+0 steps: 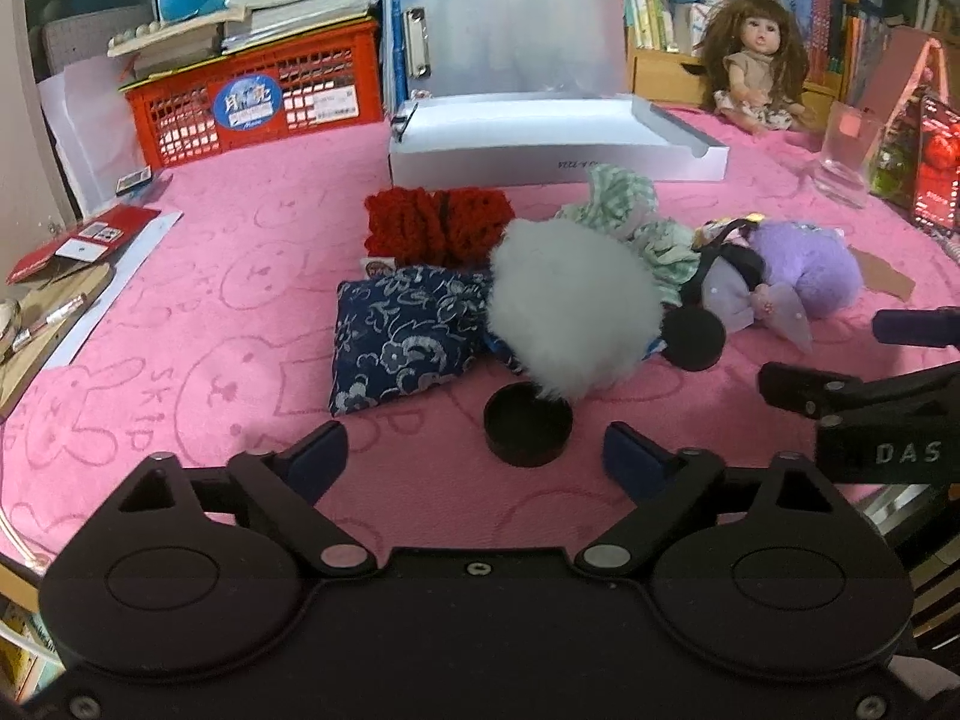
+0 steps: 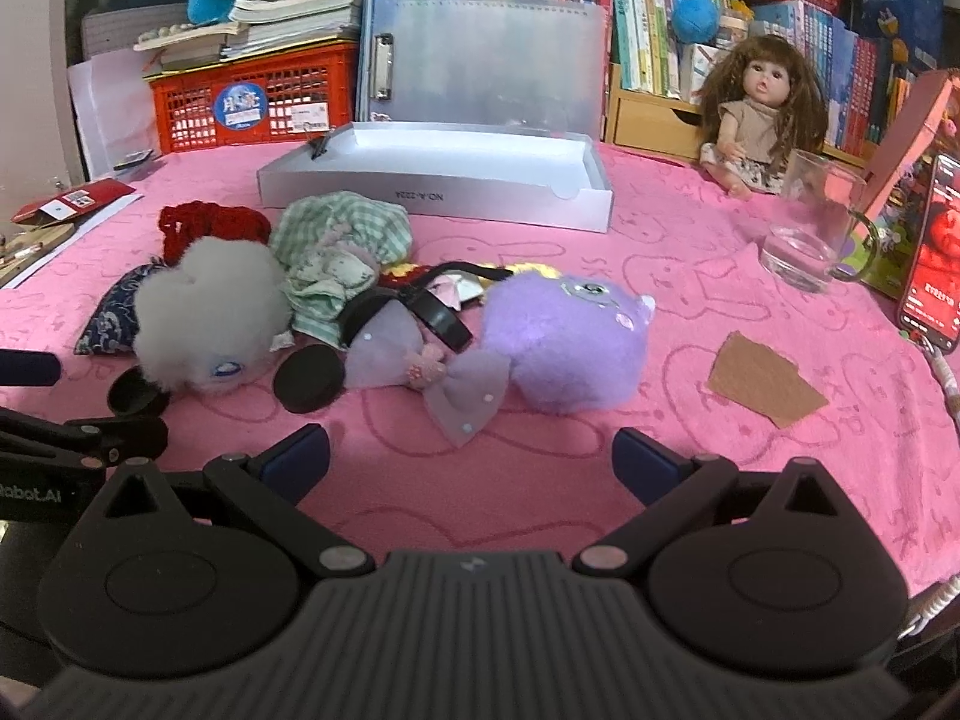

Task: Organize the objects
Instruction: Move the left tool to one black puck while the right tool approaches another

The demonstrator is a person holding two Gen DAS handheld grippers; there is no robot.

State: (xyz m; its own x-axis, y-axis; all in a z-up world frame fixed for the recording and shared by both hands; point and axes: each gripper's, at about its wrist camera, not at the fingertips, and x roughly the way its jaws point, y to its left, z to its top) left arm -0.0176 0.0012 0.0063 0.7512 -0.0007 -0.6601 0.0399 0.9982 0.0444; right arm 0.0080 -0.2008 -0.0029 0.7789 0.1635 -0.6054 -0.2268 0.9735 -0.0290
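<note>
I am holding my left gripper and right gripper above the pink tabletop, both sets of fingers standing wide apart and gripping nothing. The white plush and purple plush are lying before the open white box.

One doll, one glass mug, one white box, two fluffy plush toys.

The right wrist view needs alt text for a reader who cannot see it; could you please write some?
Open right gripper hovers empty over a pink bunny-print cloth, facing a fluffy purple plush toy and a white furry plush. Behind lie an open white cardboard box and a long-haired doll.
</note>
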